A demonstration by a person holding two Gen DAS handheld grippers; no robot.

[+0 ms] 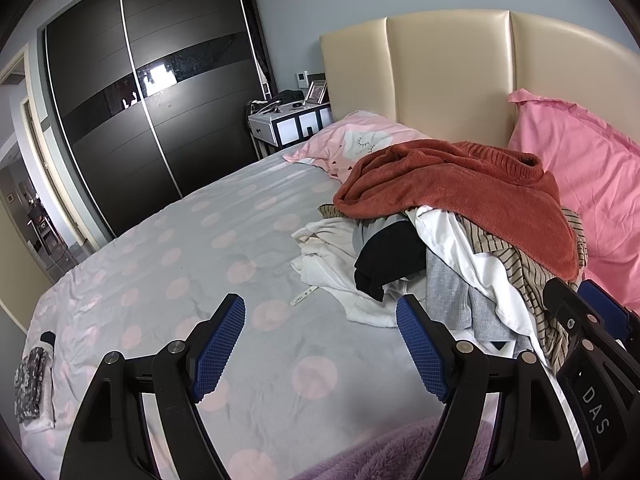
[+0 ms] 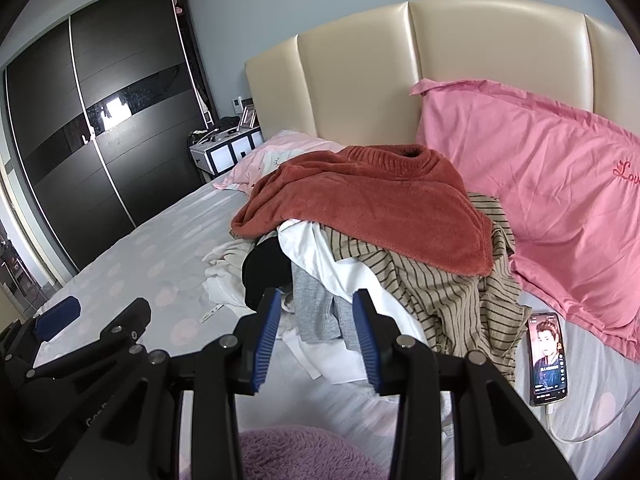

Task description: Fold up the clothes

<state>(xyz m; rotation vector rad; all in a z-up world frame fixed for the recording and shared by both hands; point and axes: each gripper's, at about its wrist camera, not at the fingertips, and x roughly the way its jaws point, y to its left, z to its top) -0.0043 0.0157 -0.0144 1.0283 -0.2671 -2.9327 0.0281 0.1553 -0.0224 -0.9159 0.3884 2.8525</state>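
Nearest: left gripper (image 1: 320, 344) w/ jaws spread wide, nothing between them, over the bed sheet (image 1: 160, 280) just left of the clothes pile (image 1: 460, 248). Right gripper (image 2: 316, 336) about half open, empty, jaws not touching any cloth, just in front of the pile; "DAS" reads on its black body in the left wrist view. Phone (image 2: 548, 364) lies right of the pile, screen lit, text too small to read. In the pile: grey, white, black & striped garments, rust-red sweater (image 2: 372, 208) on top. Behind the pile, right: pink pillow (image 2: 540, 200) w/ embroidered "Lov…", cut off. Headboard (image 2: 360, 80) behind; dark wardrobe (image 1: 140, 100) far left.
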